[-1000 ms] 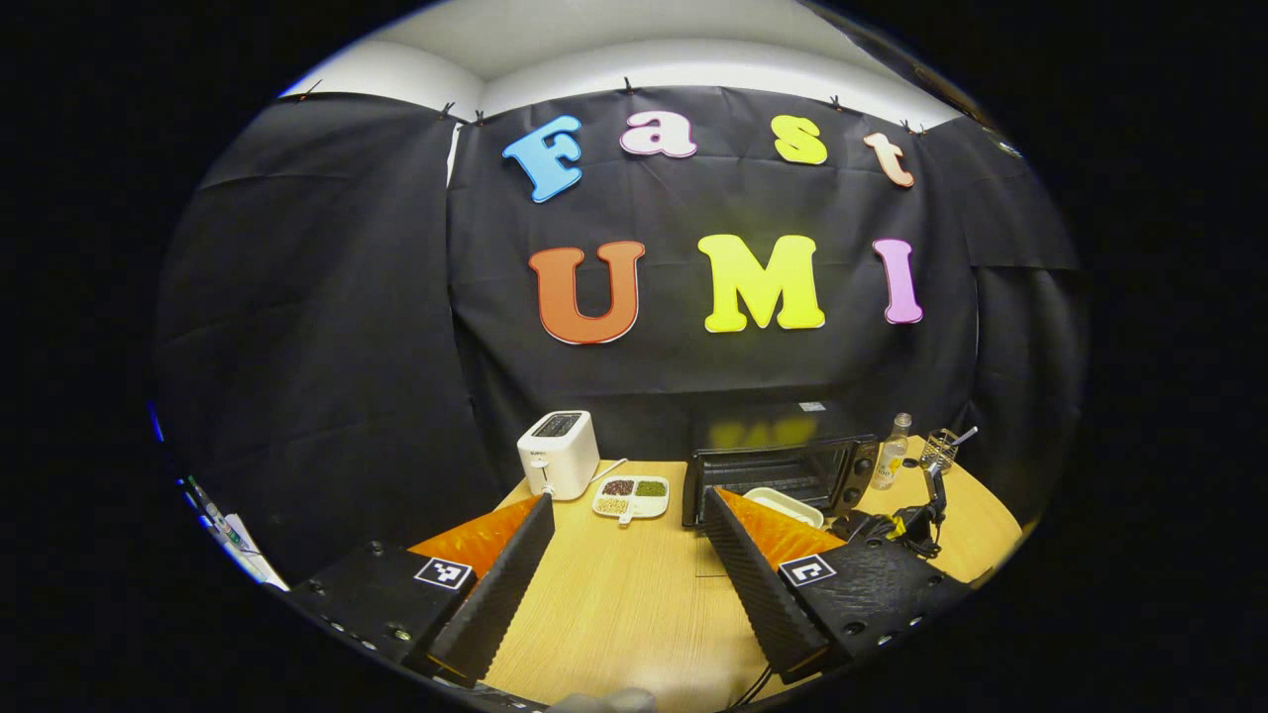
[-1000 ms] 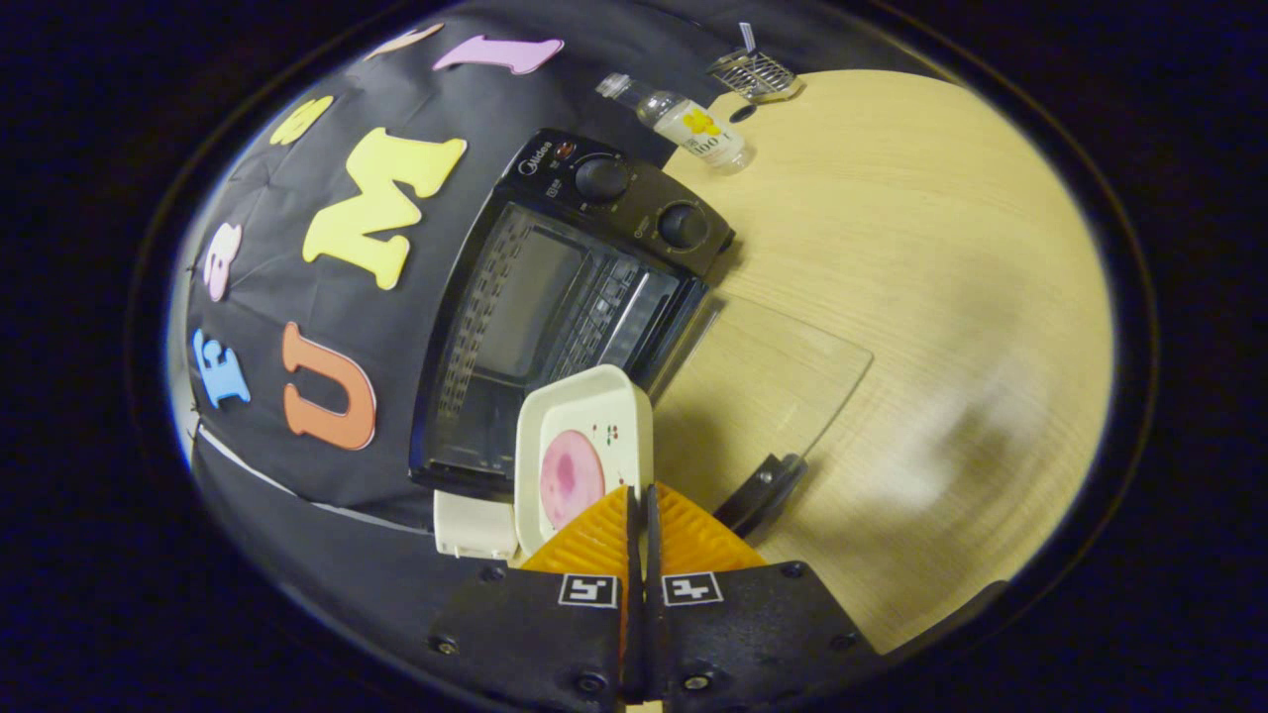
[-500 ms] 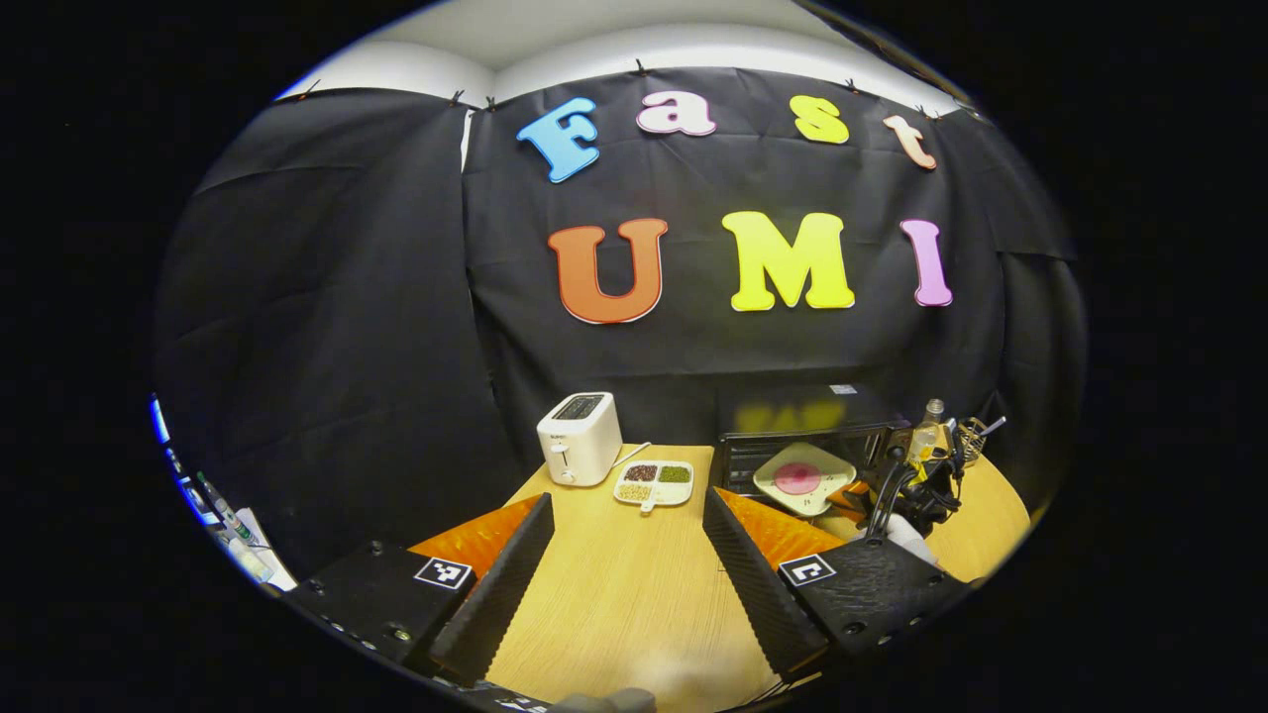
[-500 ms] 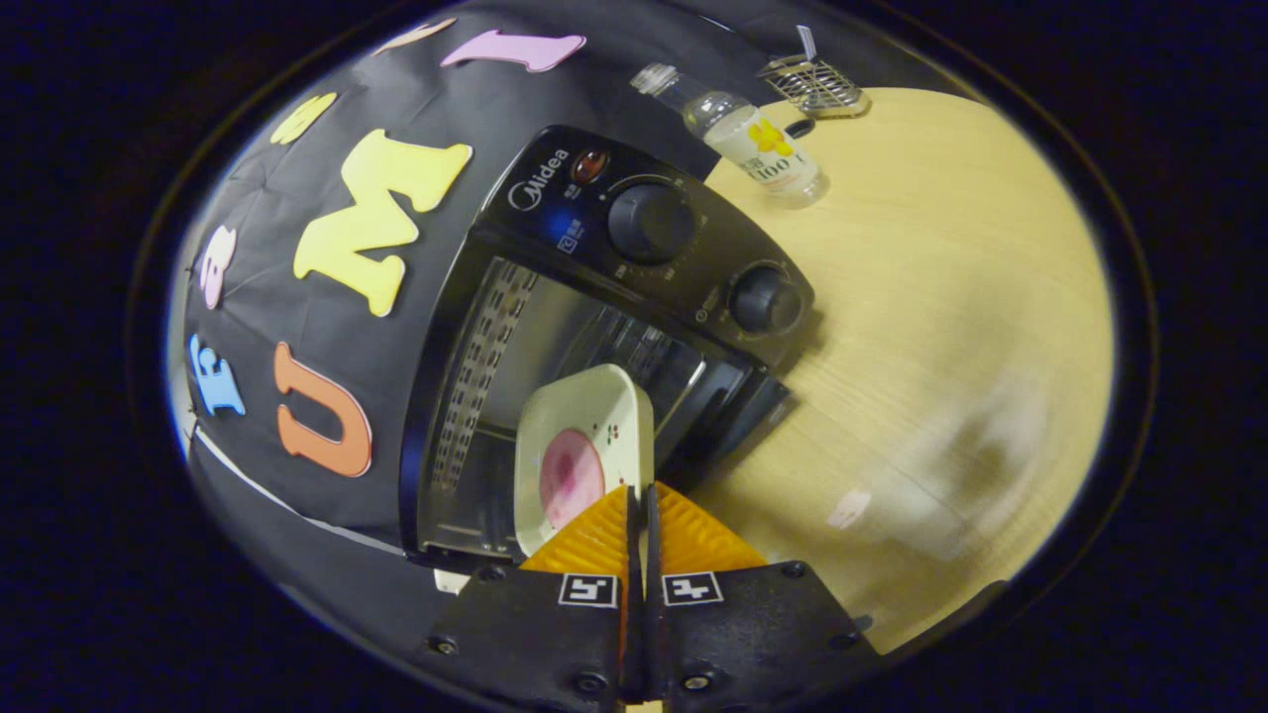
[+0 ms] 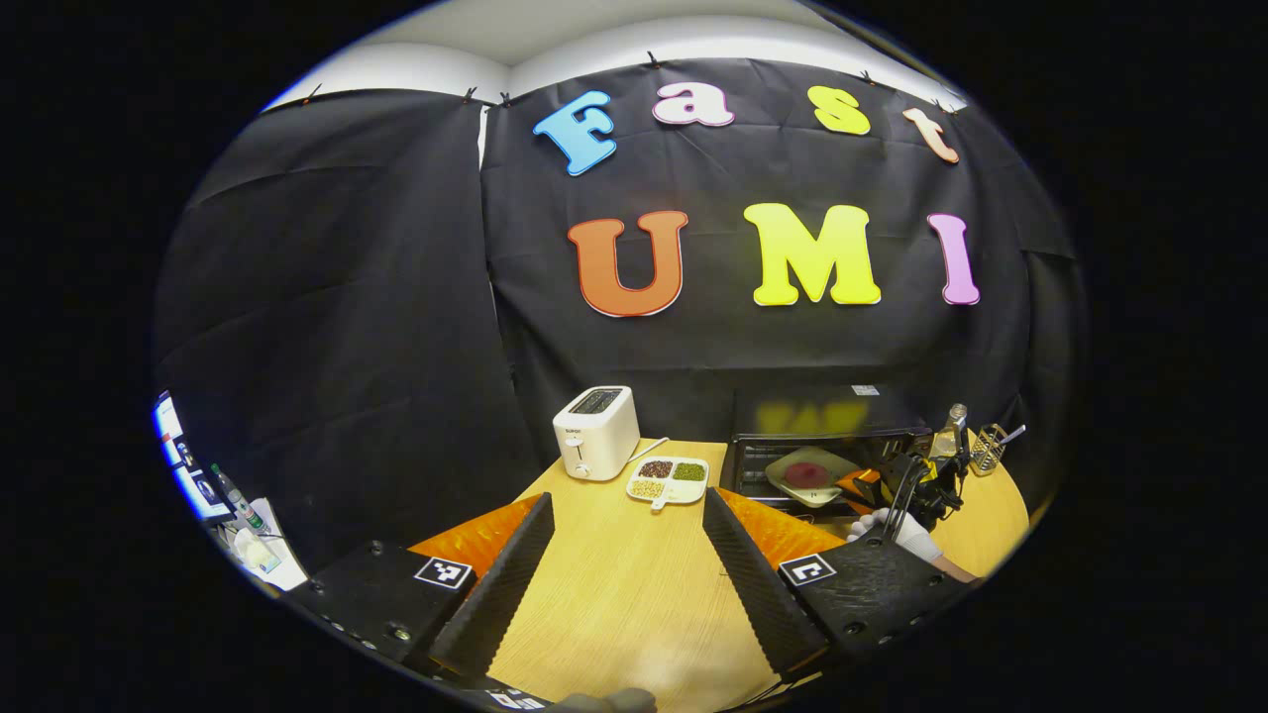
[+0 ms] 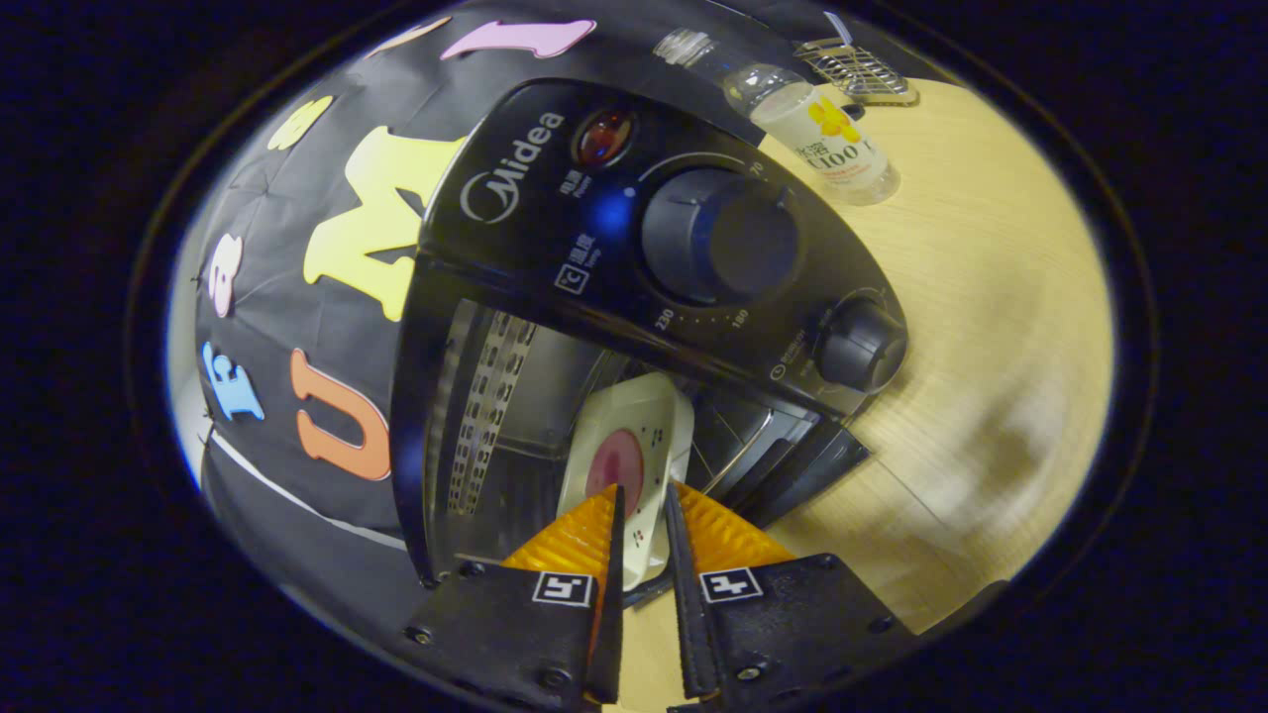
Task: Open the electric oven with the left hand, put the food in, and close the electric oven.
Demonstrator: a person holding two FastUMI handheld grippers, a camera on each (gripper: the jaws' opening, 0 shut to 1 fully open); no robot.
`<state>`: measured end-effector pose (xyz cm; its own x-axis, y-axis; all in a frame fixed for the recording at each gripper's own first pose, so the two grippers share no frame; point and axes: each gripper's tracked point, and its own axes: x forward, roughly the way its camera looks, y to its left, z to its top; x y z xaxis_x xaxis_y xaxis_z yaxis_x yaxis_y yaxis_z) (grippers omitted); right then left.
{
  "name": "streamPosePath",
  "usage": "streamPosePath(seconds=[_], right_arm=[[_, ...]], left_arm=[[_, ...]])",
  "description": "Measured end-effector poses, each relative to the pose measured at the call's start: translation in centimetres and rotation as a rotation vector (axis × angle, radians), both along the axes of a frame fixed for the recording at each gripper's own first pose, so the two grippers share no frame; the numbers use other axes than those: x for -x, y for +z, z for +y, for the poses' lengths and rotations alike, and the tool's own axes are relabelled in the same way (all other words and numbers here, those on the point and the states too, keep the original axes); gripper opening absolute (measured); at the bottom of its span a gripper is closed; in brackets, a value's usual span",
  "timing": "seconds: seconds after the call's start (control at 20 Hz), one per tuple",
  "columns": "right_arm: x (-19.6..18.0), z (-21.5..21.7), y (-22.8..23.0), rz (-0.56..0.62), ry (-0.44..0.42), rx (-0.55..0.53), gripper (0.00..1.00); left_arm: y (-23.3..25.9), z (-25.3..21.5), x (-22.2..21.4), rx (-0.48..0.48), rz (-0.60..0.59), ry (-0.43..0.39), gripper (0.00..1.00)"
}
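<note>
Since 0.5 s ago the right tongs [image 6: 642, 515] carried the food plate [image 6: 634, 460] into the toaster oven [image 6: 594, 297] cavity and cracked open; the rim sits between the fingers, seemingly loose. Left tongs [image 5: 624, 555] hang wide open and empty over the desk [image 5: 614, 594]. Set the plate flat on the rack, back straight out, clear the door before closing.
</note>
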<state>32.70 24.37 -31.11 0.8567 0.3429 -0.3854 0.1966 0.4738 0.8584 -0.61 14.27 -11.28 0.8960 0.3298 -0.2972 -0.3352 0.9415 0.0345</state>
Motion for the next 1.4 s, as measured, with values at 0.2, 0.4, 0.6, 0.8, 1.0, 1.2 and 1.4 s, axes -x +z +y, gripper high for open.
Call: streamPosePath(seconds=[0.2, 0.4, 0.6, 0.8, 1.0, 1.2, 1.4], right_arm=[[2.2, -2.4, 2.9, -0.051, 0.022, 0.116, 0.55], [6.3, -4.1, 8.1, -0.162, 0.085, 0.273, 0.87], [12.0, -5.9, 13.5, -0.270, 0.142, 0.482, 0.92], [18.4, -8.5, 17.4, -0.360, 0.154, 0.702, 0.94], [23.4, -12.4, 19.6, -0.362, 0.129, 0.886, 0.95], [27.7, -16.6, 22.0, -0.377, 0.050, 0.988, 0.95], [29.7, -20.8, 22.5, -0.338, -0.002, 1.001, 0.96]], left_arm=[[0.6, -1.4, -0.5, -0.008, -0.015, -0.029, 0.97], [1.3, -2.6, -0.9, -0.007, -0.040, -0.084, 0.96], [2.3, -3.5, -0.4, 0.000, -0.081, -0.137, 0.97], [2.4, -4.0, 0.8, 0.010, -0.117, -0.188, 0.97], [1.8, -5.2, 1.9, 0.041, -0.139, -0.254, 0.97], [0.8, -7.2, 1.9, 0.052, -0.138, -0.328, 0.96], [-0.4, -9.0, 1.2, 0.029, -0.125, -0.346, 0.97]])
